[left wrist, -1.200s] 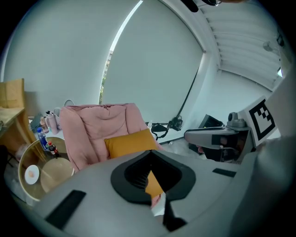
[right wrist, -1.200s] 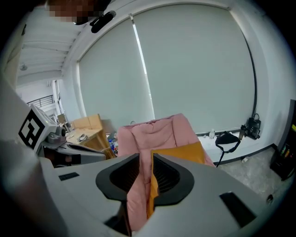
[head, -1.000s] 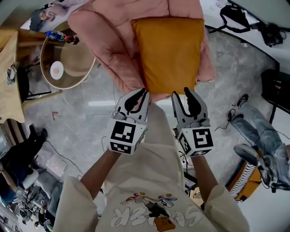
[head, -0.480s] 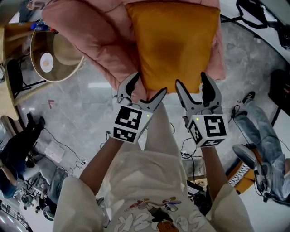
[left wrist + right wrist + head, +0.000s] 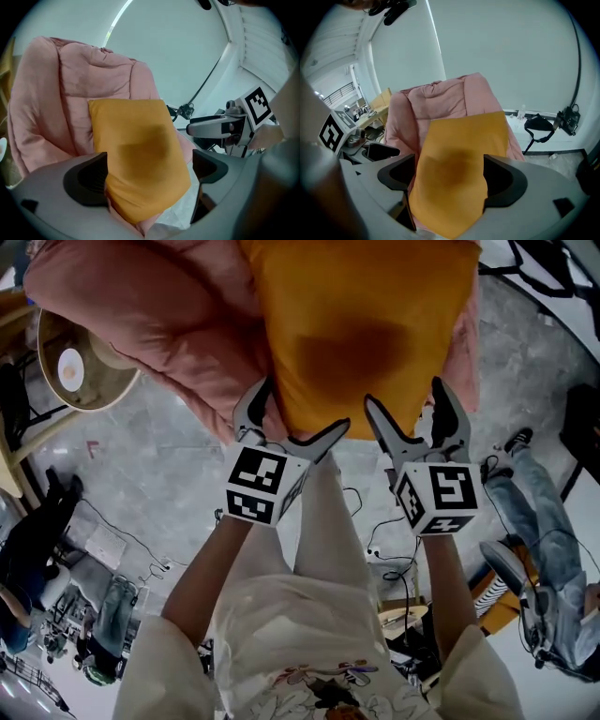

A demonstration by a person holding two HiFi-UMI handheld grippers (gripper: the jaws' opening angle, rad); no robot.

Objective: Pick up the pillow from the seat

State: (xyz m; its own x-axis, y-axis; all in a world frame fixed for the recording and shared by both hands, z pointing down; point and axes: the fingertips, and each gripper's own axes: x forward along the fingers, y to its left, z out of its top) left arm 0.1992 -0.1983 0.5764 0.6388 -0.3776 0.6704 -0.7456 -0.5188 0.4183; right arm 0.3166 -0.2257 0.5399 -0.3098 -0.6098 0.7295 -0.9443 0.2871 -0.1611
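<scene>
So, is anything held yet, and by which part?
Nothing: left gripper and right gripper have just been opening, each straddling the pillow at its near edge, unclamped.

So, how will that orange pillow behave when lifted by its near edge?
The orange pillow looks puffy, with rounded edges, so it will probably flop and fold rather than stay flat. Leaning on the pink padded seat without visibly crushing it, it is likely light for its bulk.
</scene>
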